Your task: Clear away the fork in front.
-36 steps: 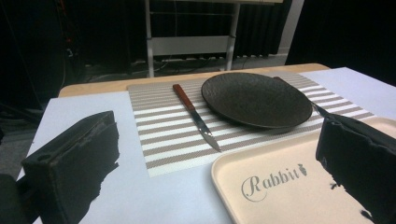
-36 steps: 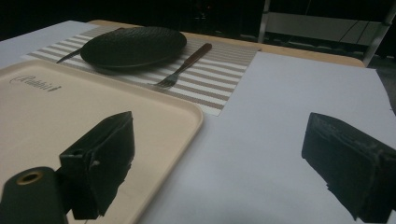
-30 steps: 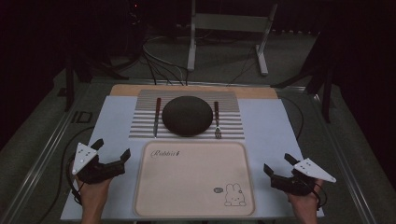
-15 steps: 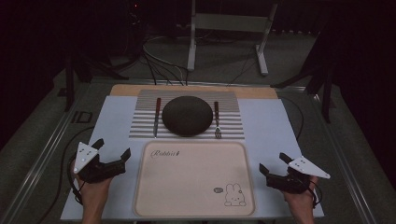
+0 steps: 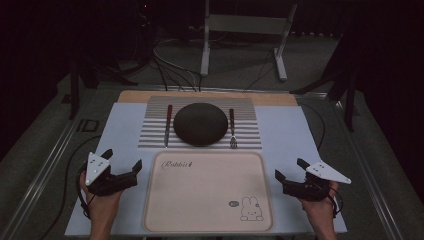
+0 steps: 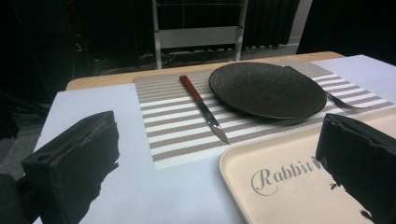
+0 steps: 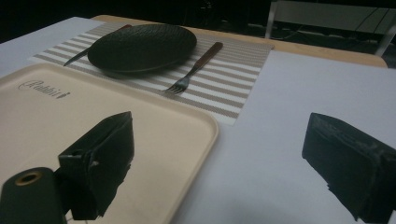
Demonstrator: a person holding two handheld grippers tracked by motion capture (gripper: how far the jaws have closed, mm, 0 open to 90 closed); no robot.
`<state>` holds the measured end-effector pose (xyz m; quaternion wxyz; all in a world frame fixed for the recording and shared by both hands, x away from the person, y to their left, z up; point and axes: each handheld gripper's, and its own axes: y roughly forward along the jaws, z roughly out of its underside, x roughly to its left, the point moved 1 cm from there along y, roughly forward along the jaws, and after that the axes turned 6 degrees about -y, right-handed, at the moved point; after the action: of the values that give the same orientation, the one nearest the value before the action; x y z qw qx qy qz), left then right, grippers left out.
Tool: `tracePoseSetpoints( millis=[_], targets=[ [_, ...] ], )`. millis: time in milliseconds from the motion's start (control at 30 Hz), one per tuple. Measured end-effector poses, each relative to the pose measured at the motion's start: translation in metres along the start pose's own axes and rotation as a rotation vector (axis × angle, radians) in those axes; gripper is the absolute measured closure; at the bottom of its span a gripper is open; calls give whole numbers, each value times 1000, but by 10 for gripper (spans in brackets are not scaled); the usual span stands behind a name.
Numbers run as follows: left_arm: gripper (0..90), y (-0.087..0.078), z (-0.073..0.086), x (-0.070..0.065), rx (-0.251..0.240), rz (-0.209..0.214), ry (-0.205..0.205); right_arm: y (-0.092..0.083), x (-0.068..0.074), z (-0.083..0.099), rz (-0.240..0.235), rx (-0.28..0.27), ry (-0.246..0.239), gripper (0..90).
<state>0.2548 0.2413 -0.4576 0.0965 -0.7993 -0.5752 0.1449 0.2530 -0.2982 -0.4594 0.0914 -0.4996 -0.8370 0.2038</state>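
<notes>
Both tools empty, jaws wide apart: left tool [image 5: 122, 169] just left of the tray [image 5: 200, 220], right tool [image 5: 289, 176] just right. If the tray's the target, I'd bring both in level at the side rims, clear of the plate [image 5: 200, 124]

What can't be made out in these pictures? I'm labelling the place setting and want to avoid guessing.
- Fork, left gripper view: the plate hides its handle; the tines aren't visible.
- Knife, right gripper view: mostly behind the plate; only the blade tip and a bit of handle show.
- Tray print, high view: the small mark beside the rabbit is too small to read.
- Tray, left gripper view: the lettering's end is covered by the left tool.
</notes>
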Motion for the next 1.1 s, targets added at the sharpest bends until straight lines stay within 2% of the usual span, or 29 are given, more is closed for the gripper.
tracePoseSetpoints(
  millis=[333, 500, 800, 1100],
  targets=[
    [0, 0, 1, 2, -2, -2, -14, 15, 1, -23, 21, 28, -13, 92],
    [0, 0, 1, 2, 1, -4, -14, 24, 1, -35, 13, 32, -7, 92],
    [0, 1, 2, 2, 5, -2, -16, 42, 3, -55, -1, 45, -26, 91],
    [0, 1, 2, 2, 6, -4, -21, 61, 4, -68, -2, 62, -38, 91]
  ],
)
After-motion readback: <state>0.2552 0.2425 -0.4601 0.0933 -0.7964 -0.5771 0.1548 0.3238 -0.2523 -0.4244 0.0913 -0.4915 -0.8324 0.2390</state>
